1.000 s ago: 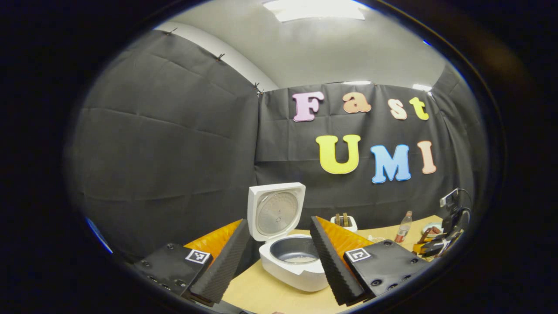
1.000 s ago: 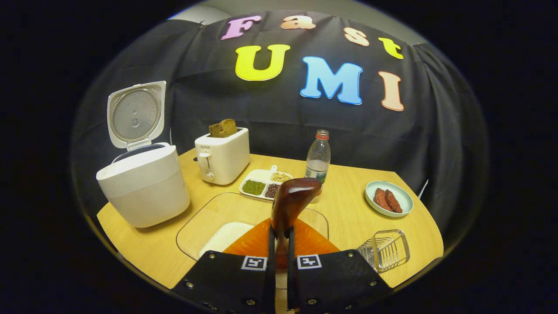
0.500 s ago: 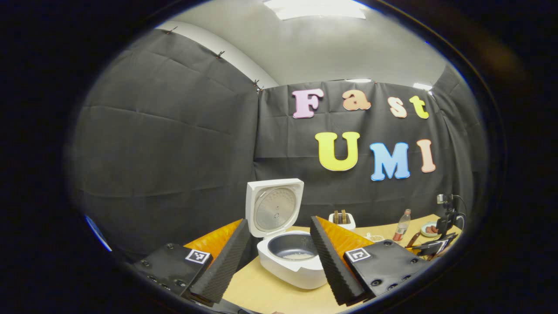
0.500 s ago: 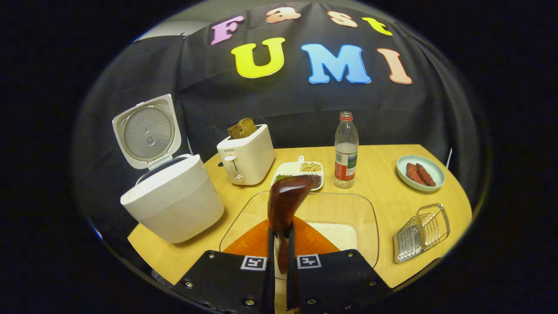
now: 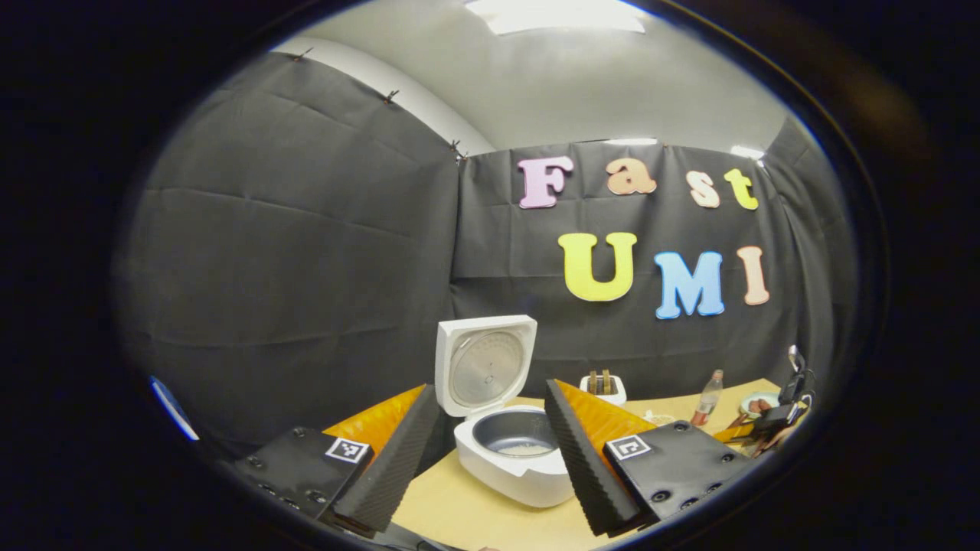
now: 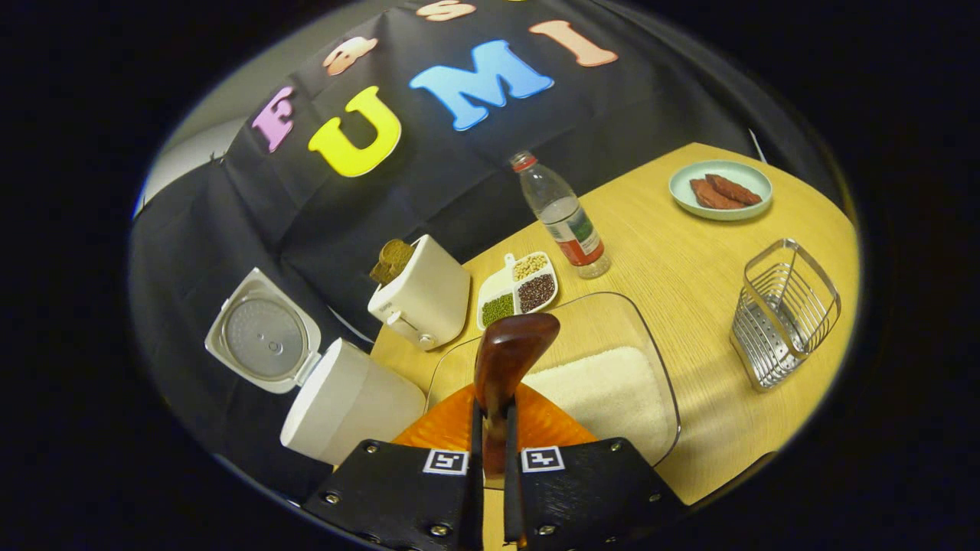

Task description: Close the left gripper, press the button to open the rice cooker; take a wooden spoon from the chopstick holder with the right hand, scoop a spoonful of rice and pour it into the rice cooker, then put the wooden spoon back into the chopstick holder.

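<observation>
Several things crowd the wooden tabletop [image 6: 689, 275] around the clear glass tray [image 6: 651, 360] with its flat bed of white rice [image 6: 605, 394]: a boxy white toaster [image 6: 421, 302] with dark bread, a divided dish of beans [image 6: 517, 287], a plastic bottle [image 6: 563, 218], a pale plate [image 6: 720, 187] with two brown pieces, and the wire chopstick holder [image 6: 781, 310], standing empty to the right. The right gripper [image 6: 490, 451] has its jaws pinching the glossy wooden spoon [image 6: 509, 356], whose long axis runs forward along the fingers, bowl outermost above the tray. The left gripper [image 5: 490, 451] has its jaws spread, framing the white rice cooker [image 5: 509, 467], lid [image 5: 482, 367] upright, dark pot showing.
</observation>
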